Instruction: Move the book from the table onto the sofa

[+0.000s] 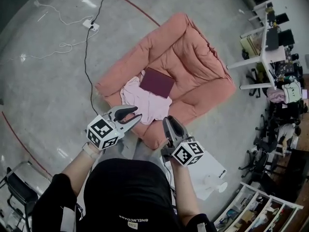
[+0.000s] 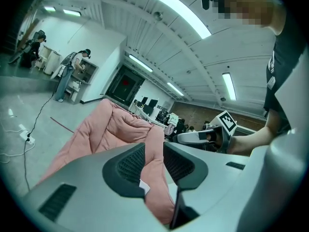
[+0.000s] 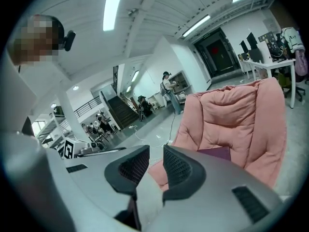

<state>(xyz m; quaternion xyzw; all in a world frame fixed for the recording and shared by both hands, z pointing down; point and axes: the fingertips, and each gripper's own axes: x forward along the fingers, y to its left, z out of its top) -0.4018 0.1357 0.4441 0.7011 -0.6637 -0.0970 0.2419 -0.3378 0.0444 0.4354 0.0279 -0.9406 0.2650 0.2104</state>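
A dark maroon book (image 1: 157,82) lies flat on the seat of the pink sofa (image 1: 193,62), partly on a pale pink cloth (image 1: 145,103). In the right gripper view the book (image 3: 216,153) shows low on the sofa (image 3: 236,110) beyond the jaws. Both grippers are held up close to the person's chest, short of the sofa's near edge. My left gripper (image 1: 134,114) (image 2: 154,151) is open by a moderate gap and holds nothing. My right gripper (image 1: 170,121) (image 3: 156,158) has a narrower gap, also with nothing in it.
A white table (image 1: 207,170) stands just right of the person's body. A power strip (image 1: 90,25) with cables lies on the grey floor at far left. White desks and office chairs (image 1: 270,42) line the right side. A black chair (image 1: 19,192) stands at bottom left.
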